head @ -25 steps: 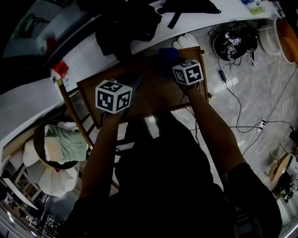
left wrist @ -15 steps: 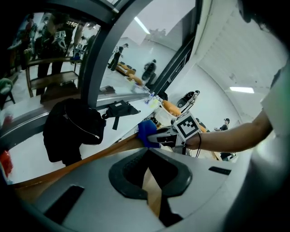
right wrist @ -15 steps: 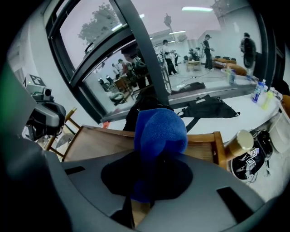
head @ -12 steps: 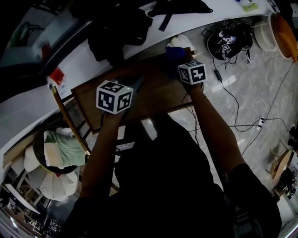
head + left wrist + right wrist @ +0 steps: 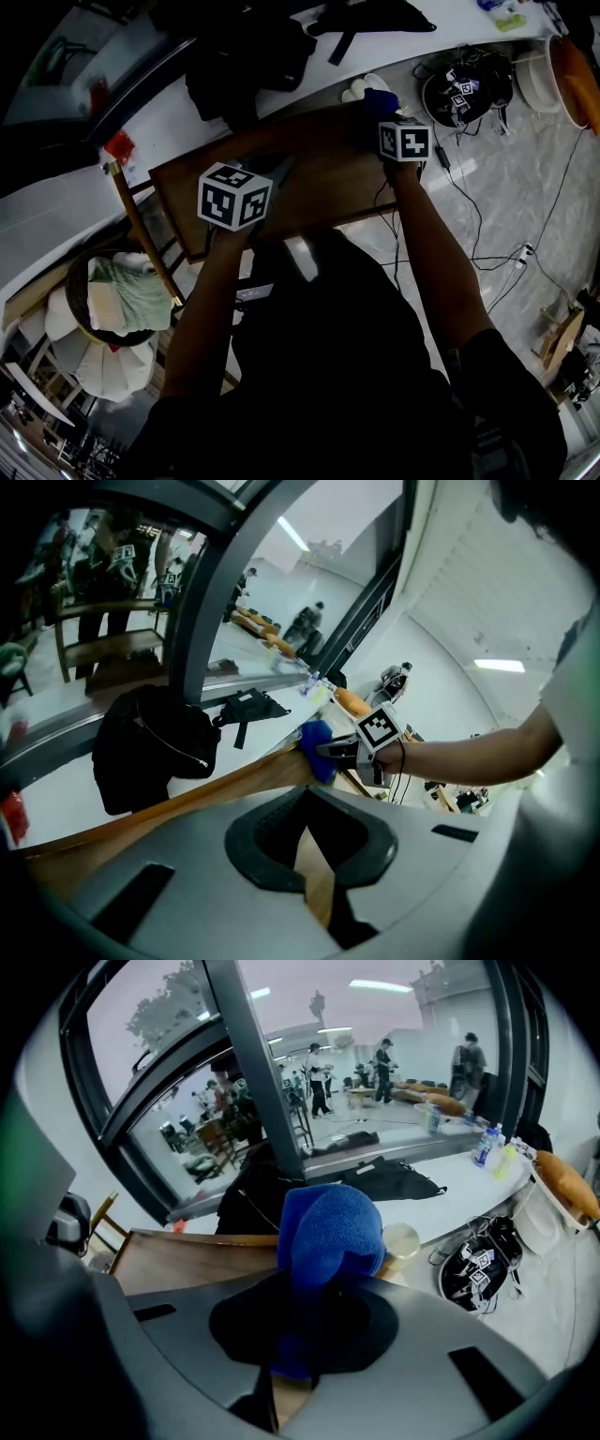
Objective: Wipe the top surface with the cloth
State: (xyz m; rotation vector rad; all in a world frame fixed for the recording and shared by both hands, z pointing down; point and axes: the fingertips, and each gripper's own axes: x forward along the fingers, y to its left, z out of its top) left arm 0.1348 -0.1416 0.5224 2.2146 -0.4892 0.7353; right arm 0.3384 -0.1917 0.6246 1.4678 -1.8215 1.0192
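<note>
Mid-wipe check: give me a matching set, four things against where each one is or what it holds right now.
Things:
1 blue cloth
2 left gripper
3 black bag
4 basket

Places or states:
A on the white ledge
B holding green fabric
C clamped in the right gripper
D at the wooden top's near edge

Pairs: 1-C, 2-D, 3-A, 4-B

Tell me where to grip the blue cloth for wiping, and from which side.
Pinch the blue cloth at its gathered near end, coming from the person's side, low along the tabletop, as the right gripper does. It is bunched into a rounded wad, so a rear hold likely leaves the bulge clear of the jaws to rub the wood.
</note>
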